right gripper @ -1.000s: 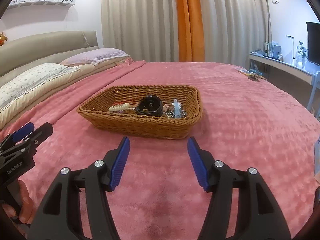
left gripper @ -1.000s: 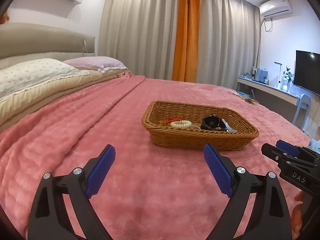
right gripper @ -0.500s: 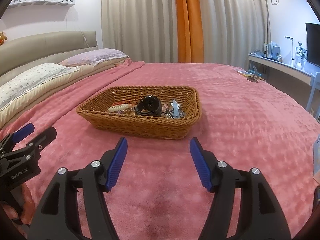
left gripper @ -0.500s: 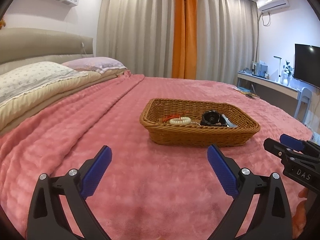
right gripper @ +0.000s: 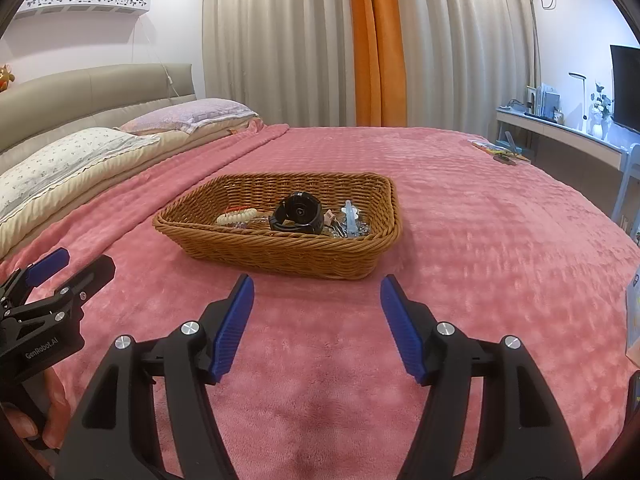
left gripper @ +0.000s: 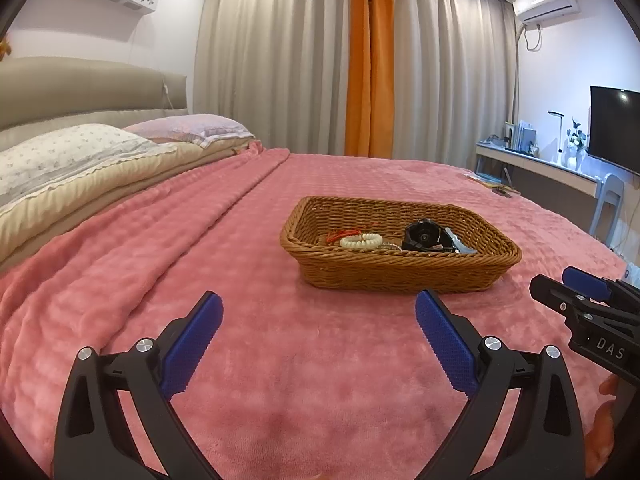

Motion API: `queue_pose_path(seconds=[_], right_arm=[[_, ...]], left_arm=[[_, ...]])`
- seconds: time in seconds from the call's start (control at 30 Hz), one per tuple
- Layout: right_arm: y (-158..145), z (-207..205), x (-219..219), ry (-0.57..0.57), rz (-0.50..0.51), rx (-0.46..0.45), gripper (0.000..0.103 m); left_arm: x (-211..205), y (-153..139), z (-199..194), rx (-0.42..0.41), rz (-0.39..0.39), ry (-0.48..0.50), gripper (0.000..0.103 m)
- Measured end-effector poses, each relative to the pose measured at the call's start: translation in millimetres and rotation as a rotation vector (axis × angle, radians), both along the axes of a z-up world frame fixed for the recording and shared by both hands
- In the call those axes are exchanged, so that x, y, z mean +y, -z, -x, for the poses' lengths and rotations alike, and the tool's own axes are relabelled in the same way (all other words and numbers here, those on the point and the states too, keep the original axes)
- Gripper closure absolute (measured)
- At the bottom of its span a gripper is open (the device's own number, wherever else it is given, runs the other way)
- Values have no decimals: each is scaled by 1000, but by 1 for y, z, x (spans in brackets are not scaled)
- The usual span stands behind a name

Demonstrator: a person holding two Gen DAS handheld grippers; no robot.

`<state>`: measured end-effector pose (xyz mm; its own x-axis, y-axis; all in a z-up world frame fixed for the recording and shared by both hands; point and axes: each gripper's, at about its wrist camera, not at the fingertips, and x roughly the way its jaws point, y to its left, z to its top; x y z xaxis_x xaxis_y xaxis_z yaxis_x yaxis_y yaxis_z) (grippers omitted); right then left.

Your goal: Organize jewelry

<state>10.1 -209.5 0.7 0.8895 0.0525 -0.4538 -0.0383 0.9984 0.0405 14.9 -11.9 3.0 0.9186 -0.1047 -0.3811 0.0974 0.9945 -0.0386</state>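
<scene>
A brown wicker basket (left gripper: 400, 270) (right gripper: 280, 252) sits on the pink bed blanket. Inside lie a white bead bracelet (left gripper: 361, 241) (right gripper: 237, 216), a red cord piece (left gripper: 340, 235), a black watch (left gripper: 425, 236) (right gripper: 298, 213) and a pale blue hair clip (right gripper: 351, 218). My left gripper (left gripper: 319, 312) is open and empty, above the blanket short of the basket. My right gripper (right gripper: 317, 294) is open and empty, also short of the basket. Each gripper shows at the edge of the other's view: the right one in the left wrist view (left gripper: 568, 284), the left one in the right wrist view (right gripper: 68, 266).
Pillows (left gripper: 76, 152) and a headboard lie to the left. Curtains (left gripper: 360, 60) hang behind the bed. A desk (left gripper: 540, 164) with a lamp, a TV (left gripper: 614, 128) and a chair stand at the right. Small items (right gripper: 498, 152) lie at the bed's far right edge.
Both grippers have pulled back slightly from the basket and the left view has tilted up. Both stay open and empty.
</scene>
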Motion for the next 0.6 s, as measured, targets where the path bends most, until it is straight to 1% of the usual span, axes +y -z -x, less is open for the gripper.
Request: queue_pose_path(seconds=[0.17, 0.27, 0.6], right_arm=[[0, 0, 0, -1, -2, 2, 40], [0, 0, 0, 0, -4, 3, 35], [0, 0, 0, -4, -3, 9, 35]], left_arm=[[0, 1, 0, -1, -2, -1, 9], [0, 0, 0, 1, -1, -1, 9], [0, 0, -1, 0, -2, 0, 9]])
